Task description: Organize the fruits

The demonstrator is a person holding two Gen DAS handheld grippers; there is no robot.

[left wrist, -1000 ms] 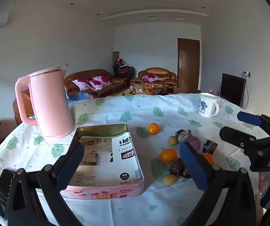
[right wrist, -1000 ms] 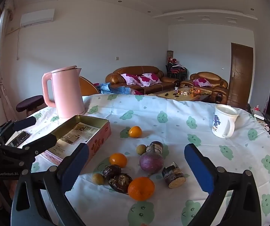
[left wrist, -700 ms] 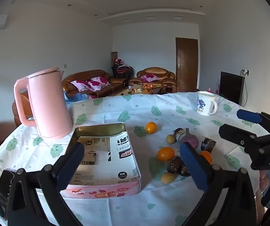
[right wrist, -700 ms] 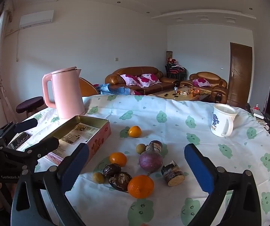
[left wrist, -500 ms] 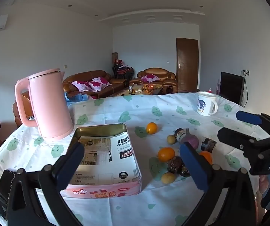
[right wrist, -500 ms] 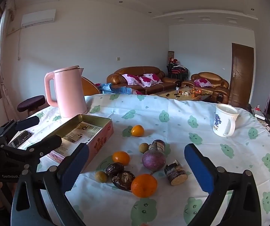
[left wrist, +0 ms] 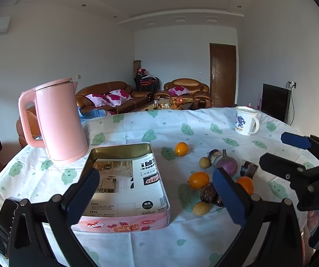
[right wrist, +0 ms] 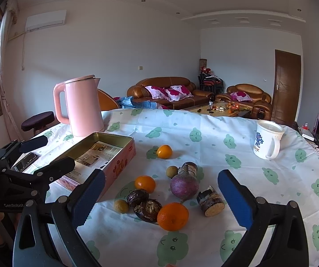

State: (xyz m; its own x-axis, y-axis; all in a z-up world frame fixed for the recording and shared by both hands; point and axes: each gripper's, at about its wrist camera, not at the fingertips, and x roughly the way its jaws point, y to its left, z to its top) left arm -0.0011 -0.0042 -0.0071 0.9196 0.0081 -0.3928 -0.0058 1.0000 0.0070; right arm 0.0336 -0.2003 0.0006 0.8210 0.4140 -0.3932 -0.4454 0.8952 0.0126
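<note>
Several fruits lie loose on the tablecloth: a large orange (right wrist: 172, 216), a smaller orange (right wrist: 145, 183), a far orange (right wrist: 164, 151), a purple round fruit (right wrist: 184, 186), dark wrinkled fruits (right wrist: 147, 209) and small yellow-brown ones (right wrist: 121, 206). An open pink tin box (left wrist: 126, 184) lined with printed paper lies left of them. My left gripper (left wrist: 155, 191) is open and empty above the tin's near edge. My right gripper (right wrist: 161, 197) is open and empty, hovering over the fruit cluster.
A pink kettle (left wrist: 58, 120) stands behind the tin. A white mug (right wrist: 267, 142) stands at the far right. A cut brown roll (right wrist: 210, 201) lies beside the fruits. A phone (left wrist: 3, 229) lies at the table's near left edge.
Both grippers drifted slightly; the right one shifted a little left and closer to the fruits. Nothing was gripped or moved on the table.
</note>
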